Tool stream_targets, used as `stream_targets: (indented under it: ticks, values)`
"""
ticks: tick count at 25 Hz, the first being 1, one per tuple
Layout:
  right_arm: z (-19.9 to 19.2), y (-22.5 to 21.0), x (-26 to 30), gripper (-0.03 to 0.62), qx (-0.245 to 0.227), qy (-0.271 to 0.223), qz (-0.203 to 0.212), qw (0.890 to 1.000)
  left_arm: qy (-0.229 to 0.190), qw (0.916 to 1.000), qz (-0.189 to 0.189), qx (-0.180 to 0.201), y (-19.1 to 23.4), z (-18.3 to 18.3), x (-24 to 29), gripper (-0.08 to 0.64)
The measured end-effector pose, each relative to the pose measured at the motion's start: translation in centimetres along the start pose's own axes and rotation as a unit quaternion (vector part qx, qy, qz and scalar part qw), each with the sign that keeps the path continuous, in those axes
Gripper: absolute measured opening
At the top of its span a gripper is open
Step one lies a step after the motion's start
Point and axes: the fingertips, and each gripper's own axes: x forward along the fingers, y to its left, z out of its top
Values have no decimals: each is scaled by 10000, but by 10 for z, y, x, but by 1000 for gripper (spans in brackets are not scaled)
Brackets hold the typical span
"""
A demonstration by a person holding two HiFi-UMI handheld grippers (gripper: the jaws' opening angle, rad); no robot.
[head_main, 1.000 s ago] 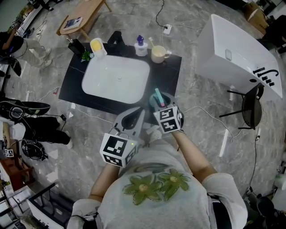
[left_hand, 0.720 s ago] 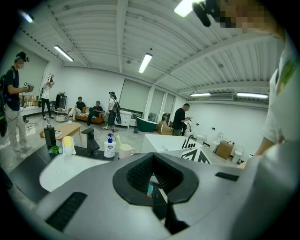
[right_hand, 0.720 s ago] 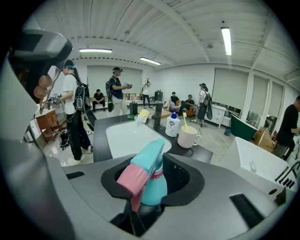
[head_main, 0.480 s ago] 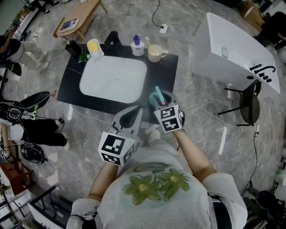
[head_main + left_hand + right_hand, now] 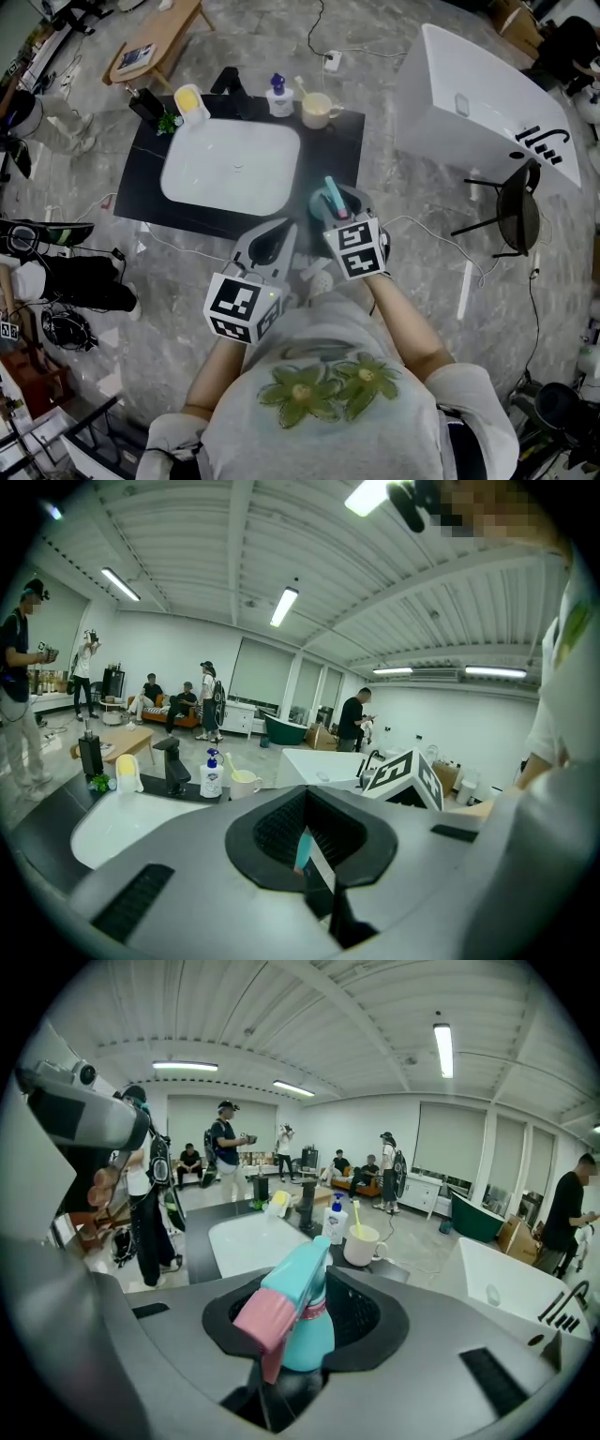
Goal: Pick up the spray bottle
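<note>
the right hand-held gripper [image 5: 315,1273] has its jaws closed round the body of the spray bottle [image 5: 306,1335], one dark pad pressing on each side of it. the jaws stand fairly wide because the bottle fills the space between them. the bottle is teal and sits upright in the grip. its spray head reaches forward past the jaw tips, and its pink trigger [image 5: 265,1320] hangs back toward the gripper's body.

in the head view the left hand-held gripper [image 5: 281,232] is just beside the right one, on its left and a little nearer the person. its jaw tips meet, leaving an empty loop between the pads, and it holds nothing.

ahead of both grippers lies the black tabletop [image 5: 349,150] with a white basin [image 5: 230,169] set in it. along the tabletop's far edge, well beyond the jaw tips, stand a dark faucet [image 5: 228,82], a pump bottle [image 5: 277,97] and a mug [image 5: 317,111]. off to the right of the right hand-held gripper is a white bathtub [image 5: 478,103].
</note>
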Motion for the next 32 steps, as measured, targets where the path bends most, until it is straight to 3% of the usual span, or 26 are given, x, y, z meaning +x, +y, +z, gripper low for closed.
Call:
stream_targets:
  ticks: [32]
  values:
    - [92, 36, -91, 135, -61, -1127, -197, 9934, -42, 9994, -333, 40, -3, -4, -22, 9]
